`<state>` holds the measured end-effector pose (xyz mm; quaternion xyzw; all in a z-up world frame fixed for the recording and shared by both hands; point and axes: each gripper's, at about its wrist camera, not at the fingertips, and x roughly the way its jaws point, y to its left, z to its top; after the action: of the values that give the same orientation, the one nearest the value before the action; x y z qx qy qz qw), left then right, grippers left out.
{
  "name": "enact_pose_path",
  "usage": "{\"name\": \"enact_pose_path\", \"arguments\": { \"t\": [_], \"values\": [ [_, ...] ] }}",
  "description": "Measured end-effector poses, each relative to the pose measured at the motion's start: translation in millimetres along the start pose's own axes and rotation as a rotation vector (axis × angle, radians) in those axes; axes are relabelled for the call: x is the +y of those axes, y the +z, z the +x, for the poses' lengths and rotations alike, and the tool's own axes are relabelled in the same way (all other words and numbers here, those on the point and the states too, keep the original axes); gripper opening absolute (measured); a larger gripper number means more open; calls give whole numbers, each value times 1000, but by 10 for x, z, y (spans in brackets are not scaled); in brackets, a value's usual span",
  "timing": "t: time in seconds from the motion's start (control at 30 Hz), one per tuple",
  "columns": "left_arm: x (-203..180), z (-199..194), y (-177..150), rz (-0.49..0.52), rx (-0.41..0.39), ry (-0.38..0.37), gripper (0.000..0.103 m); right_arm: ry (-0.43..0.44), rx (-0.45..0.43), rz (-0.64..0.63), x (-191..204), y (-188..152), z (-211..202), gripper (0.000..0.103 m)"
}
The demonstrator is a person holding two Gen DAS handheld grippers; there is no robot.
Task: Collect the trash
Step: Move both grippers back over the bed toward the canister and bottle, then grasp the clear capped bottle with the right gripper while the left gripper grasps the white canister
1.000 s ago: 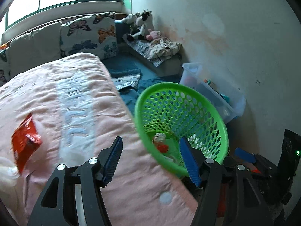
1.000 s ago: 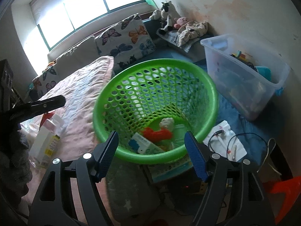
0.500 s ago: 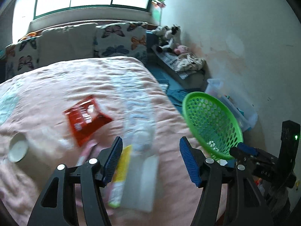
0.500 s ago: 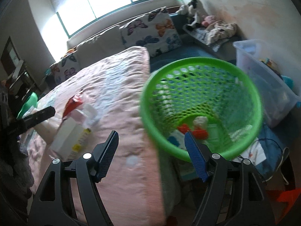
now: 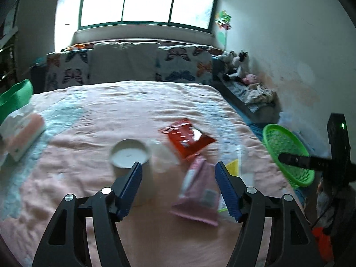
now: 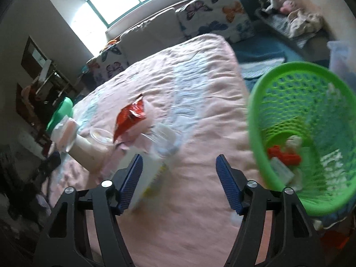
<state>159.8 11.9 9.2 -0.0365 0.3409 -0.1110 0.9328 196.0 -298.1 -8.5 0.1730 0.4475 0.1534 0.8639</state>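
Observation:
Trash lies on the pink bedspread [image 5: 93, 115]: a red snack wrapper [image 5: 188, 136], a pink pouch [image 5: 199, 191], a white paper cup [image 5: 130, 153], a clear plastic cup [image 5: 162, 155] and a clear bottle with a yellow label [image 5: 239, 166]. My left gripper [image 5: 178, 188] is open and empty above the pouch and cup. My right gripper [image 6: 179, 182] is open and empty over the bed, with the wrapper [image 6: 130, 118] and bottle [image 6: 155, 153] ahead. The green basket [image 6: 311, 102] at the bed's right edge holds an orange item [image 6: 283, 154] and a white box.
Butterfly pillows [image 5: 182, 65] line the head of the bed under the window. A tissue pack [image 5: 22, 131] lies at the bed's left side. Stuffed toys [image 5: 237, 63] and a clear storage bin [image 6: 340, 55] sit along the right wall.
Both grippers have swung left, away from the green basket and toward the trash on the bed. Both stay open and empty.

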Motion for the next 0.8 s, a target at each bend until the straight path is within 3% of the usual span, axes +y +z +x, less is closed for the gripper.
{"name": "enact_pose_path", "arguments": {
  "t": [0.37,0.63,0.8],
  "values": [
    [327,64,-102,-29,17,36,71,153,138,195,-56,348,550,57],
    [391,192,-113,-17,42,27,82,173,203,283,-167,402,808,57],
    [402,308,-112,3,61,37,82,180,218,309,-202,393,881,56]
  ]
}}
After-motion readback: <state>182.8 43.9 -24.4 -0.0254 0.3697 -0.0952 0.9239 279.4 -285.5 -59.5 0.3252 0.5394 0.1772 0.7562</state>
